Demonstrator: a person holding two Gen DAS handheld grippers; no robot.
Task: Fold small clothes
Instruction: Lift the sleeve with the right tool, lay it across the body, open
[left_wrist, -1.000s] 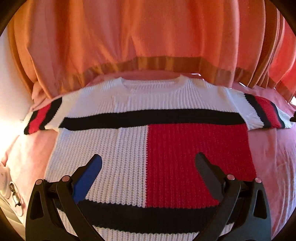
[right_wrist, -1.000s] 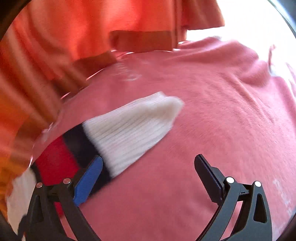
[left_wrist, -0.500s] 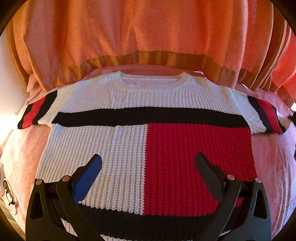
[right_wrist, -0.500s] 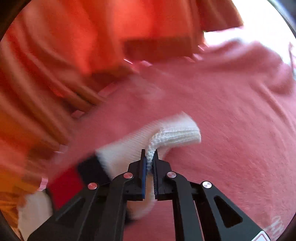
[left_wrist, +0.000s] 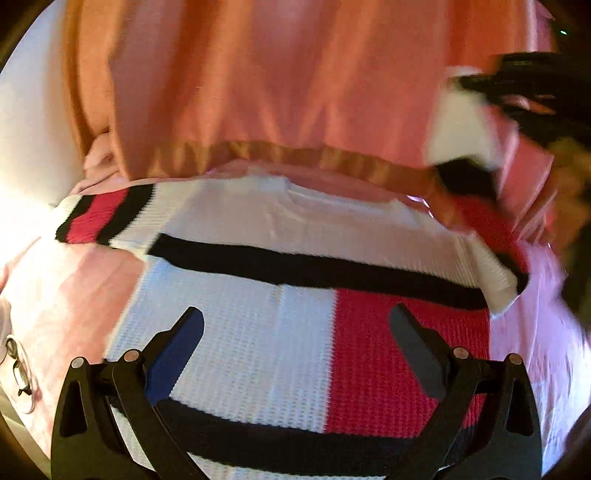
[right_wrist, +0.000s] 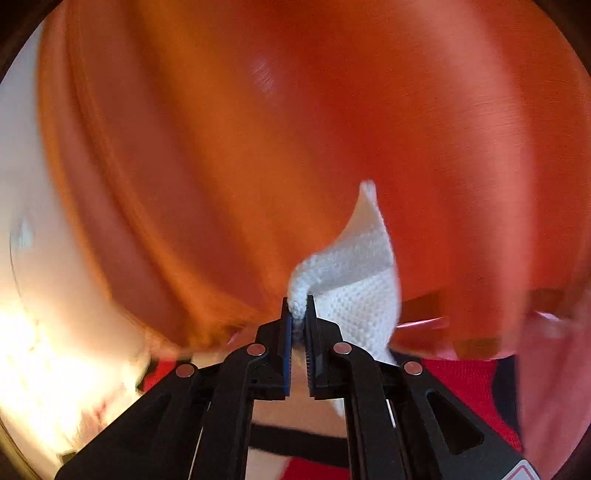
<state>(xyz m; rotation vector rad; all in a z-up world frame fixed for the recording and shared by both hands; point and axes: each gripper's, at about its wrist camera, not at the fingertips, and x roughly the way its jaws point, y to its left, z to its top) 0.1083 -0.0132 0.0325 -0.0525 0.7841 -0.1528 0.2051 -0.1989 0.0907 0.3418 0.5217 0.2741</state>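
Observation:
A knitted sweater (left_wrist: 258, 332) in white, red and black blocks lies flat on a pink sheet. My left gripper (left_wrist: 295, 347) hovers open over its lower body, nothing between the fingers. The left sleeve (left_wrist: 103, 218) lies spread out. The right sleeve (left_wrist: 458, 125) is lifted off the bed, its white cuff pinched in my right gripper (left_wrist: 517, 85), which shows blurred at the upper right. In the right wrist view the right gripper (right_wrist: 299, 314) is shut on the white cuff (right_wrist: 354, 273), which stands up from the jaws.
An orange curtain (left_wrist: 277, 81) with a darker hem hangs behind the bed and fills the right wrist view (right_wrist: 258, 129). The pink sheet (left_wrist: 66, 295) shows bare left and right of the sweater. Glasses (left_wrist: 16, 365) lie at the bed's left edge.
My right gripper shut on the right sleeve's white cuff, then swept it up and inward over the sweater. The left gripper stayed open and shifted slightly, rolling a little.

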